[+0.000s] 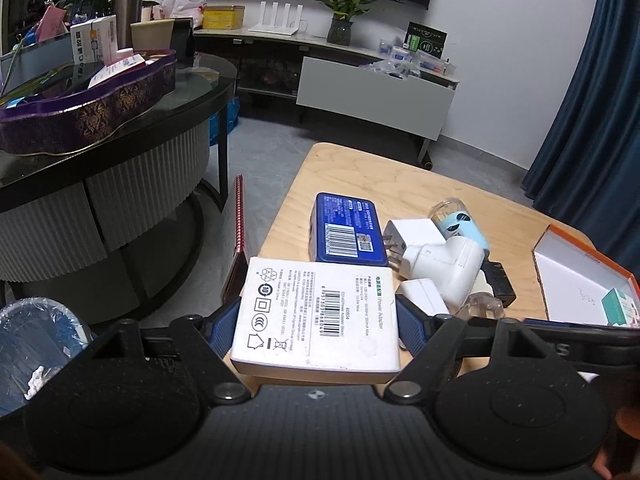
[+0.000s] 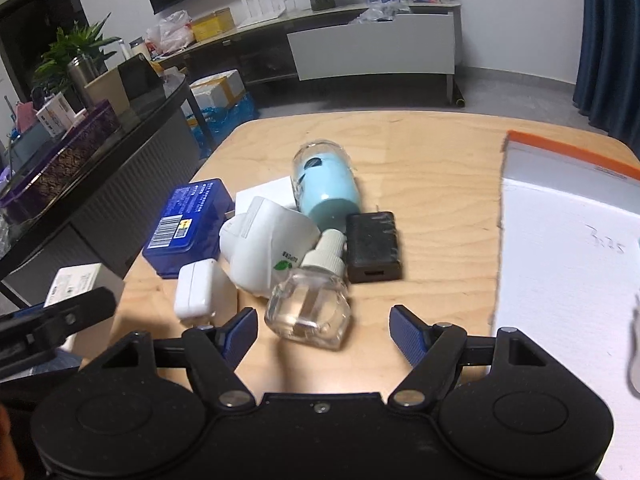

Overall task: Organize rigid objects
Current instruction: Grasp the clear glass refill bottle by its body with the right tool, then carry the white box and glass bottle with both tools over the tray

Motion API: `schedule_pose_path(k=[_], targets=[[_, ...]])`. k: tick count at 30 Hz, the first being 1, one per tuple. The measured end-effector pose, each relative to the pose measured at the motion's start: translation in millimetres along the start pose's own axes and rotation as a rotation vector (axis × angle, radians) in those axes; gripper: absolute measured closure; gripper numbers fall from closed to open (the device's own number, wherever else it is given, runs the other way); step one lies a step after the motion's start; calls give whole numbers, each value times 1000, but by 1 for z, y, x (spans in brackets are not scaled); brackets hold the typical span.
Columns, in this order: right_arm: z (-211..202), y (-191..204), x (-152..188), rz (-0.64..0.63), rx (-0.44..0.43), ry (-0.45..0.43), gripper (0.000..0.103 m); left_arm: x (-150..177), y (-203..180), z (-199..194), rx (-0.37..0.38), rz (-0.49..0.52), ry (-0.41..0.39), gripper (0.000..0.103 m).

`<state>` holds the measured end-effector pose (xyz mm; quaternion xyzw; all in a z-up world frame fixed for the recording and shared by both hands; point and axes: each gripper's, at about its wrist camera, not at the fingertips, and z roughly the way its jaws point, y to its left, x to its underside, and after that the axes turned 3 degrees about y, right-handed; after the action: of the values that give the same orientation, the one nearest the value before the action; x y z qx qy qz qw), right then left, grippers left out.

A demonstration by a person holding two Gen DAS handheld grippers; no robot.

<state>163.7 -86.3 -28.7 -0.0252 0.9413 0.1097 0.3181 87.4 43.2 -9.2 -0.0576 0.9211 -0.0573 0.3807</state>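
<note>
My left gripper (image 1: 316, 316) is shut on a white power adapter box (image 1: 318, 316) at the wooden table's (image 2: 432, 160) left front edge; the box also shows in the right wrist view (image 2: 76, 282). My right gripper (image 2: 323, 330) is open, its fingers on either side of a clear glass bottle (image 2: 308, 308) with a white cap. Behind lie a white plug-in device (image 2: 264, 244), a small white charger (image 2: 196, 290), a blue box (image 2: 186, 224), a light blue bottle (image 2: 328, 184) and a black adapter (image 2: 373, 246). An open orange-rimmed white box (image 2: 568, 264) sits at the right.
A dark glass-topped round table (image 1: 120, 128) with a purple tin (image 1: 92, 104) stands to the left. A red spiral notebook (image 1: 236, 240) leans beside the wooden table. A bin with a plastic liner (image 1: 36, 348) is at the lower left. A TV cabinet (image 1: 376, 92) lines the far wall.
</note>
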Motion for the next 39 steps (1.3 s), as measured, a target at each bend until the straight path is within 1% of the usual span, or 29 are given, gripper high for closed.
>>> schedule_pose_path(k=[1,3,5,8,10,13,15,18,22,25,29,34,39], targets=[[4,2,-1,-8,4,5,18,0,-1,1,2,2,0,23],[11,5,-2,-26,18,4,26,0,-1,3,8,1,3,23],[16,9,-3,-51,38,-11,27,0,-2,5,16,4,5,23],[16,15,-1,-90,84,-31,43,-2,-2,8,26,10,11,23],[13,12,4,-85,78,-41,43,-4,-3,12,36,17,21,23],[6,8,11,-72,99,-46,43,-5,-6,14,44,39,24,23],[-1,5,12,-59,96,-47,43,-3,-7,14,51,39,25,23],[-19,-1,16,-27,90,-93,43,1,-11,11,47,44,26,23],[-51,-6,24,-26,105,-144,43,1,-24,1,73,54,18,23],[-79,-17,29,-18,121,-181,43,0,-39,-11,103,63,-4,23],[-115,-39,38,22,159,-228,43,2,-67,-27,159,100,-19,23],[-155,-70,56,87,222,-269,43,8,-105,-37,231,147,-7,23],[-184,-95,69,127,288,-299,43,17,-141,-39,297,199,14,23]])
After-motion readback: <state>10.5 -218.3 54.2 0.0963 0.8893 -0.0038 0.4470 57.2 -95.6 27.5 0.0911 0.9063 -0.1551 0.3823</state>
